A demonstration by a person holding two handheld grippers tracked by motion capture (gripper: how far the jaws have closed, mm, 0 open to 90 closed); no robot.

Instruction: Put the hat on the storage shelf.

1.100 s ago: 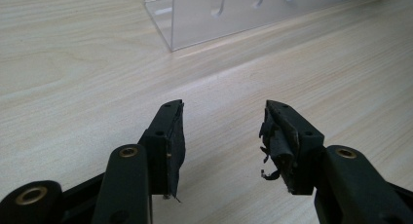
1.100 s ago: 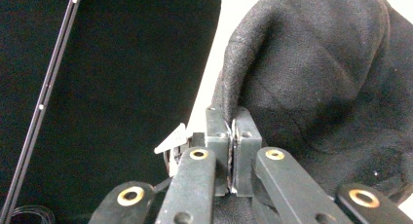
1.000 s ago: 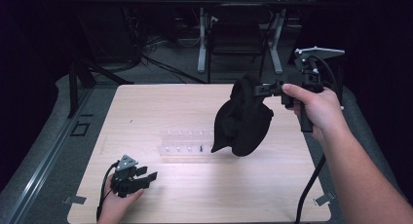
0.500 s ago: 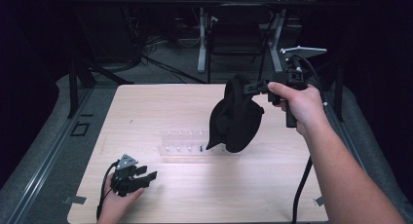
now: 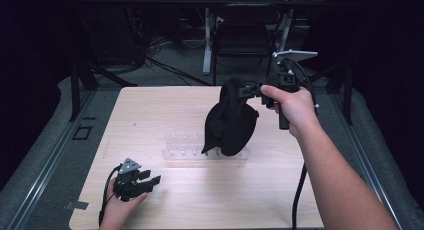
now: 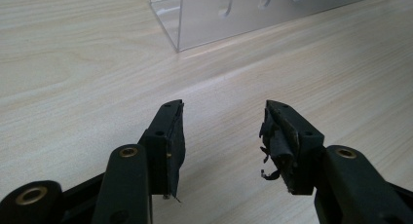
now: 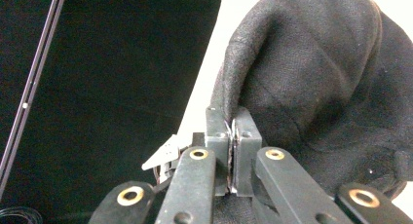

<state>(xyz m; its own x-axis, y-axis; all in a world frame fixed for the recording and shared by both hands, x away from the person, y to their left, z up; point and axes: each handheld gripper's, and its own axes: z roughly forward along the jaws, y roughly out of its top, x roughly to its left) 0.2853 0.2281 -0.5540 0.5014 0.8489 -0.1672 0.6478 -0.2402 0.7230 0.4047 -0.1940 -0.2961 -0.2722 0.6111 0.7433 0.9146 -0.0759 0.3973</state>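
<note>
A black cloth cap (image 5: 231,121) hangs in the air over the middle of the wooden table (image 5: 150,110), held by its edge. My right gripper (image 5: 244,91) is shut on that edge, and in the right gripper view the jaws pinch the black cap (image 7: 311,73) at its seam. Under the cap stands a clear acrylic rack (image 5: 182,146) with small hooks. My left gripper (image 5: 149,181) rests low near the table's front left, open with nothing between its jaws. The left gripper view shows the same gripper (image 6: 221,129) just above the wood, with the rack's corner (image 6: 214,14) ahead.
Beyond the table's far edge stand a chair and desk legs (image 5: 240,35) with cables on the dark floor. A metal rail (image 5: 55,150) runs along the table's left side. A cable (image 5: 298,190) trails from the right gripper under the forearm.
My right gripper has carried the cap leftward, from the table's right part to above the rack. The left gripper has stayed where it was.
</note>
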